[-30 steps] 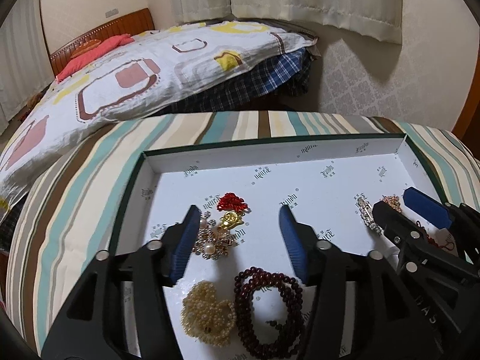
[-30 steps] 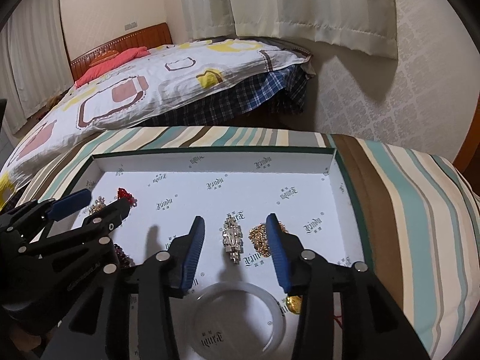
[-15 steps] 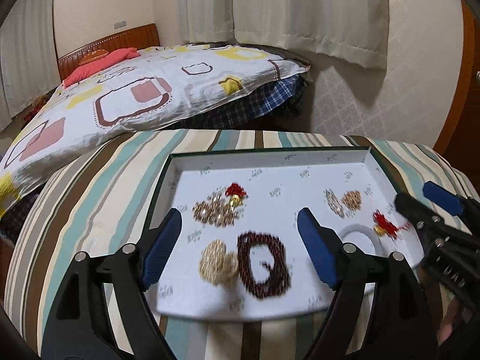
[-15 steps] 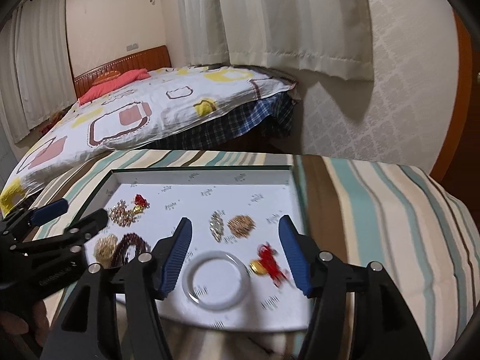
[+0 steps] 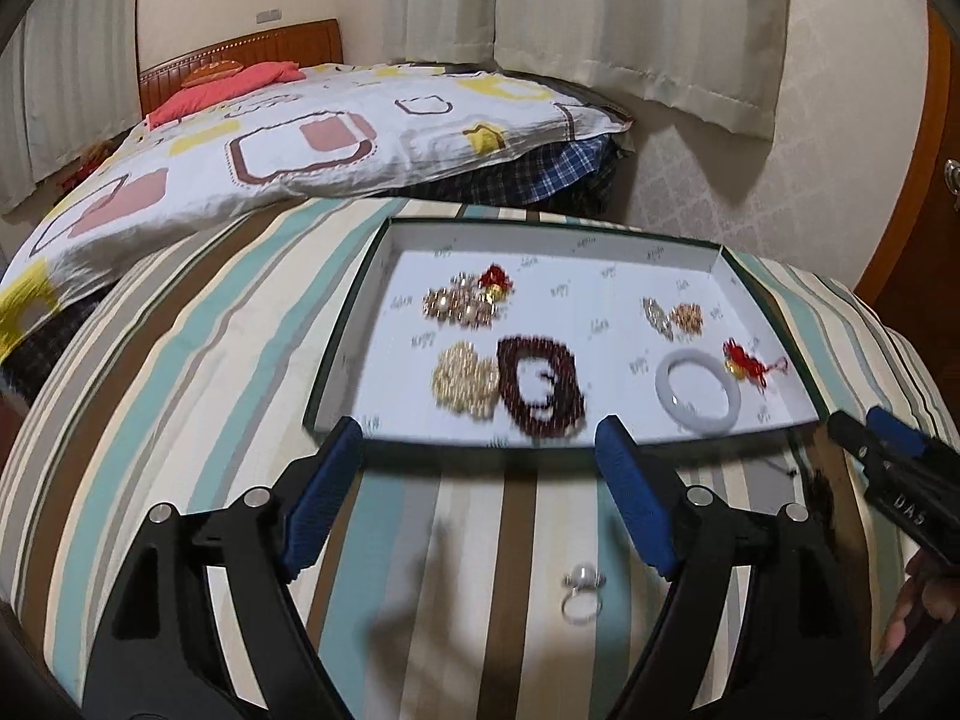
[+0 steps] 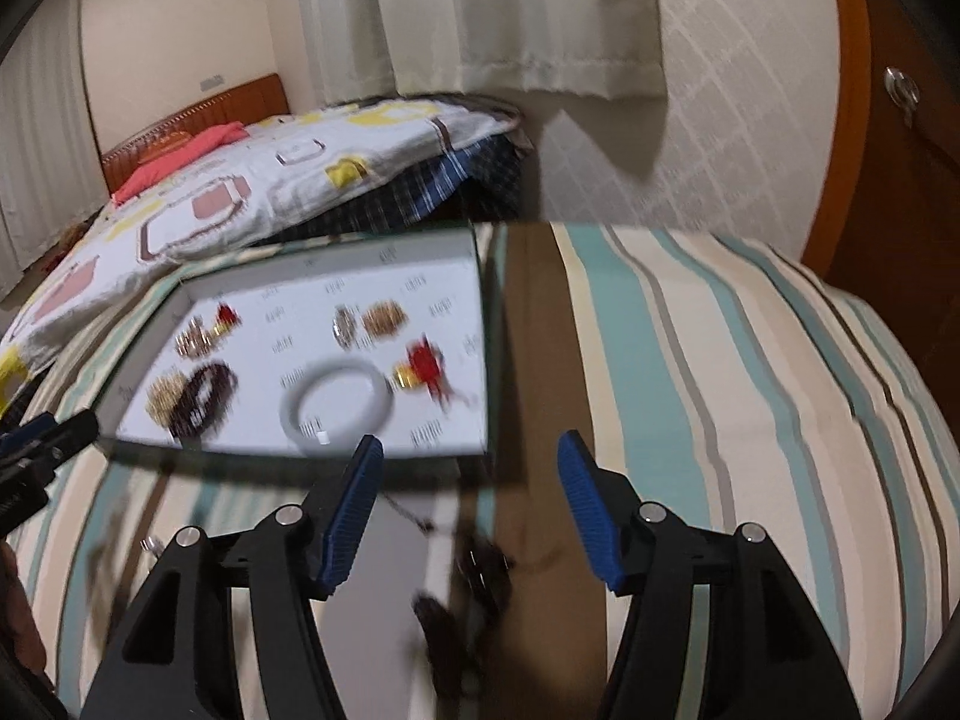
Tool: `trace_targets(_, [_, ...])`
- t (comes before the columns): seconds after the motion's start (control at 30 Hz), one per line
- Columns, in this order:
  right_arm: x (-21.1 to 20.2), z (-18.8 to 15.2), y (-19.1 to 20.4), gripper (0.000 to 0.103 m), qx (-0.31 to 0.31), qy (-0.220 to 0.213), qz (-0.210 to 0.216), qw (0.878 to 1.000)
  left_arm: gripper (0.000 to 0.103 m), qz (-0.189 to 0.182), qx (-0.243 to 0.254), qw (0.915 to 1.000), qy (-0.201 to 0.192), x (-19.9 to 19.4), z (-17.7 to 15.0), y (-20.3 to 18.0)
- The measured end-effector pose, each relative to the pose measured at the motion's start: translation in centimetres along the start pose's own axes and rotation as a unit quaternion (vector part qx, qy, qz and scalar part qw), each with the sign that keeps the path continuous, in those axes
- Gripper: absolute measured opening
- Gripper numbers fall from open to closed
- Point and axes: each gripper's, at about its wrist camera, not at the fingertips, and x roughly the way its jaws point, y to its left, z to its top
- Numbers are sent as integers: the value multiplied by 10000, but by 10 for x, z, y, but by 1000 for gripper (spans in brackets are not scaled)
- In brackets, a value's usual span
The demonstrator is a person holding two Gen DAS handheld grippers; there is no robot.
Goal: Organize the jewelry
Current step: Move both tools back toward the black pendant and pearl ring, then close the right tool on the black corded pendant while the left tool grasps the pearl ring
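A shallow white box [image 5: 420, 234] [image 6: 420, 264] with a green rim sits on the striped cloth. In it lie a dark red bead bracelet [image 5: 543, 387], a pearl cluster [image 5: 465, 381], a gold brooch [image 5: 459, 303], a white bangle [image 5: 699, 390] [image 6: 336, 399], a red tassel charm [image 5: 744, 360] [image 6: 423, 369] and two small gold pieces [image 5: 672, 315]. A silver pearl ring [image 5: 581, 591] lies on the cloth in front of the box, between my left fingers. My left gripper [image 5: 480, 486] is open and empty. My right gripper [image 6: 468, 504] is open above a blurred dark beaded piece [image 6: 474, 588] on the cloth.
The striped cloth [image 5: 180, 390] covers a rounded table that falls away on all sides. A bed with a patterned quilt [image 5: 300, 138] stands behind it. Curtains and a wallpapered wall are at the back, with a wooden door [image 6: 888, 180] at the right.
Both grippers have pulled back and up out of the box and now hover over the cloth in front of it. Both stay open. The ring and the dark piece have come into view.
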Motion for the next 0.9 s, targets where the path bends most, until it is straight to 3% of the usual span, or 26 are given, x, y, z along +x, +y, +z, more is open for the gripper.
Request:
trace_targets(0.3, [0,-39,-3,59,87,306,-22,9995,78,-10,107,9999,133,-10,-35,-3])
trace_targets(0.6, [6,-41,-4,59,133,399,-28,9991,78,11,117,9995,300,-4,-49,-3])
trace_targets(0.9, [14,-39,-5,26,116,560,42,9984,78,-12,95,9994,337,-1,-51,-5])
